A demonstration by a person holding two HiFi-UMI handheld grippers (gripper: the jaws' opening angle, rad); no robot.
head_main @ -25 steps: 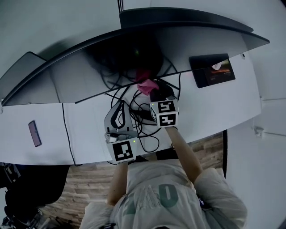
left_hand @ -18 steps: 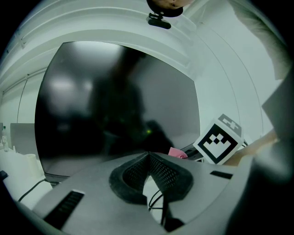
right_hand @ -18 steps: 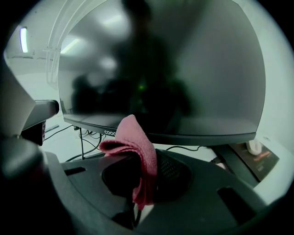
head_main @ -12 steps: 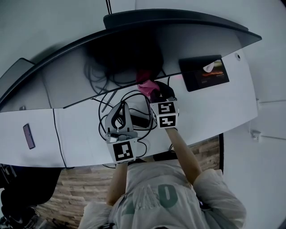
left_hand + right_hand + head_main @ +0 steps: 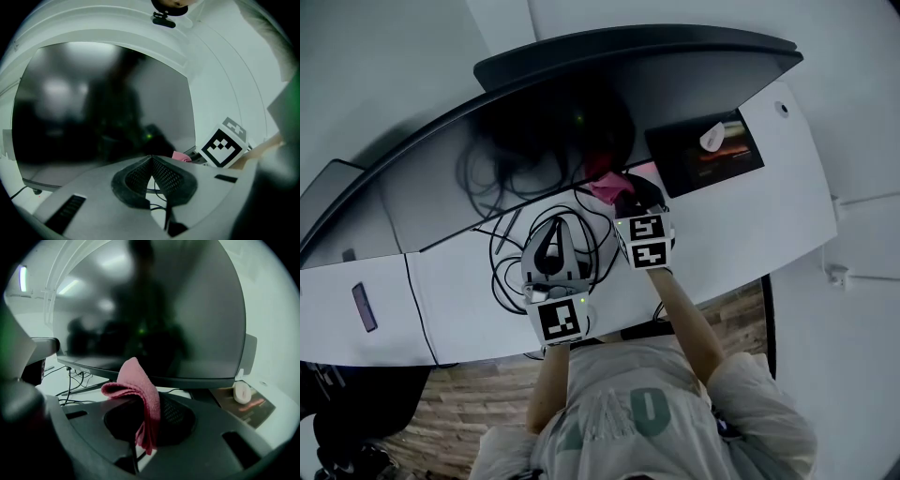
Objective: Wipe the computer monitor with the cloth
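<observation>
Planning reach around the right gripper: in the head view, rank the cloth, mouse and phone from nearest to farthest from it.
1. cloth, held by the right gripper.
2. mouse, to the upper right.
3. phone, far left.

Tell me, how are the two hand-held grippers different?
The right hand-held gripper pinches a pink cloth; the left hand-held gripper is shut on nothing, its tips touching. The right one's body is dark, the left one's is light grey. The right one sits nearer the monitor, the left one farther back. Both point toward the monitor's dark screen.
</observation>
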